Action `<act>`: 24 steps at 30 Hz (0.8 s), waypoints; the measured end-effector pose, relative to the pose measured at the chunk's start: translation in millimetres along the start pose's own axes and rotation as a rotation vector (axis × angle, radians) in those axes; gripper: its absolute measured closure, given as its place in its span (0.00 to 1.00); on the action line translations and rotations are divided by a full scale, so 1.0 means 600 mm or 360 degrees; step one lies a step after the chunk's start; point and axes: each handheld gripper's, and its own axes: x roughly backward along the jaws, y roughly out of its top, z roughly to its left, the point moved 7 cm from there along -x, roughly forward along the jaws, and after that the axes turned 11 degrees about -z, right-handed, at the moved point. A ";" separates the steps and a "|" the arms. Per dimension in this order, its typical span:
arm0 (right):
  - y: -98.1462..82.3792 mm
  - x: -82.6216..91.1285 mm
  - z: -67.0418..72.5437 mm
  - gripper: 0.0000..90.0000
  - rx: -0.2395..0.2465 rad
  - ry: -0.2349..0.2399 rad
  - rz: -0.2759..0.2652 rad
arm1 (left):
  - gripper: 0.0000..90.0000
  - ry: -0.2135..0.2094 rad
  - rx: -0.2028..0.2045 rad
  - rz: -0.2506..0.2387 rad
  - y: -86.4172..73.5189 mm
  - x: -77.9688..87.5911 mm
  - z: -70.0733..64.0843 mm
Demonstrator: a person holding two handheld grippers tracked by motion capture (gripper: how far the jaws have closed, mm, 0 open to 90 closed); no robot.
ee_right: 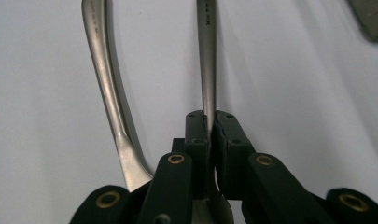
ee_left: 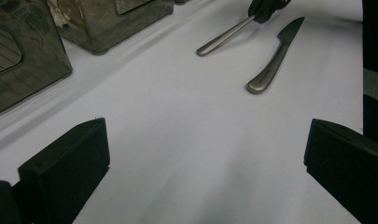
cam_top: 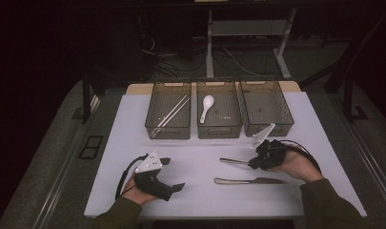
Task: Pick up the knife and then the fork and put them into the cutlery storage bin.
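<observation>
Gripping a metal utensil handle (ee_right: 208, 70), right hand-held gripper (cam_top: 255, 162) near table (cam_top: 133, 143) middle, knife (cam_top: 250, 181) just beside, left hand-held gripper (cam_top: 169, 174) open.

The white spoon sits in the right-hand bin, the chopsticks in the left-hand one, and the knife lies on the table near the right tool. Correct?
Not quite. The white spoon lies in the middle bin, not the right-hand one, as the high view shows. The rest stands: the chopsticks are in the left-hand bin, and the knife lies on the table near the right tool.
</observation>
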 end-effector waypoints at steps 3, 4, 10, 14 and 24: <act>0.001 0.007 -0.002 0.94 -0.0015 -0.0023 -0.0031 | 0.00 -0.0001 -0.0002 0.0001 0.000 0.000 0.000; 0.002 0.010 -0.002 0.94 -0.0018 -0.0028 -0.0041 | 0.00 -0.0002 -0.0002 0.0000 0.000 0.000 0.000; 0.008 0.027 -0.006 0.94 -0.0049 -0.0054 -0.0130 | 0.00 -0.0004 -0.0002 0.0002 0.000 0.000 0.000; 0.012 0.042 -0.008 0.94 -0.0085 -0.0060 -0.0204 | 0.00 -0.0007 -0.0006 0.0006 0.000 0.000 -0.001; 0.022 0.083 -0.021 0.94 -0.0186 -0.0122 -0.0405 | 0.00 -0.0026 -0.0012 0.0002 -0.004 -0.002 0.001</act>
